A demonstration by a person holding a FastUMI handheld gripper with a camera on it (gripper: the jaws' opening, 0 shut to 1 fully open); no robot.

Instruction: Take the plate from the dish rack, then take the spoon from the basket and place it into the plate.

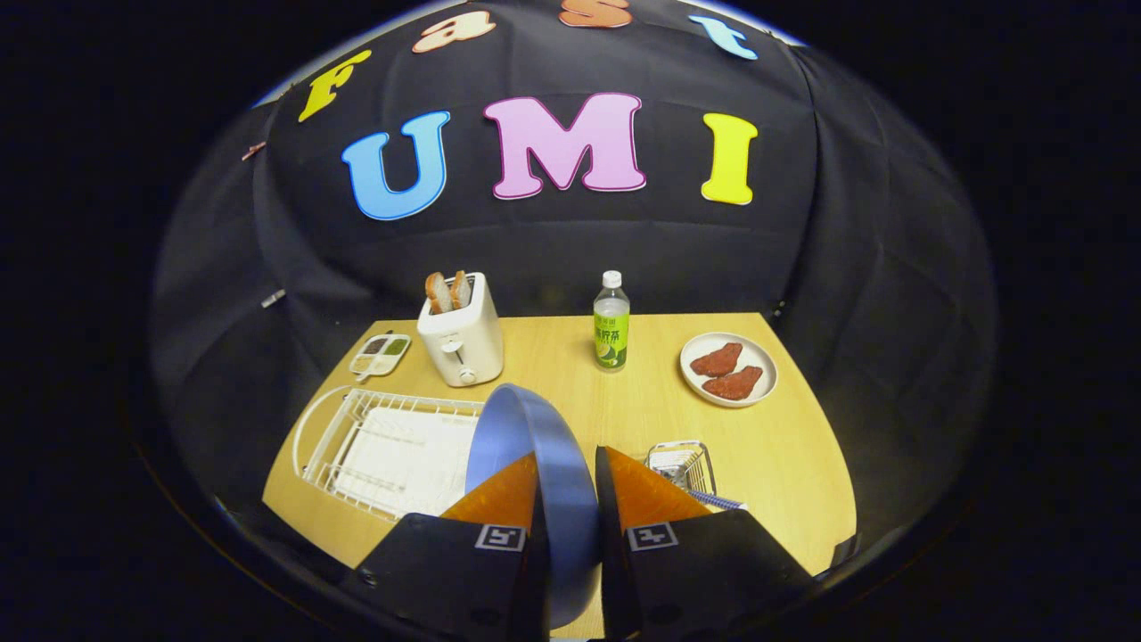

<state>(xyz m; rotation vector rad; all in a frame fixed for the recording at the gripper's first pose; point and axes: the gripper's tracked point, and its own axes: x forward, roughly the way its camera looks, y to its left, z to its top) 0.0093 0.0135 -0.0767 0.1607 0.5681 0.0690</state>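
Centrally, the gripper (568,486) holds the blue plate (535,464) on edge, its jaws drawn in narrow with one orange finger pressed against each face. The plate stands upright between the jaws, its rim arching up and forward beyond the fingertips (508,490) and its lower part running down between the black finger bodies. It is lifted above the wooden table (784,455), clear of the white wire dish rack (383,446), which lies on the table just to the left of the jaws and beyond them.

Just ahead of the right finger sits a small wire basket (682,464); a blue-and-white striped handle, apparently that of the spoon (718,500), slants out of it toward the right finger. Whether the handle touches the finger cannot be told.

Farther back on the table stand a white toaster (463,343) with two slices of bread (447,291) in its slots, a small divided tray (381,354) to its left, a bottle (611,323) with a green label near the middle, and a white plate (751,392) bearing two reddish-brown pieces of meat (724,370) to the right.
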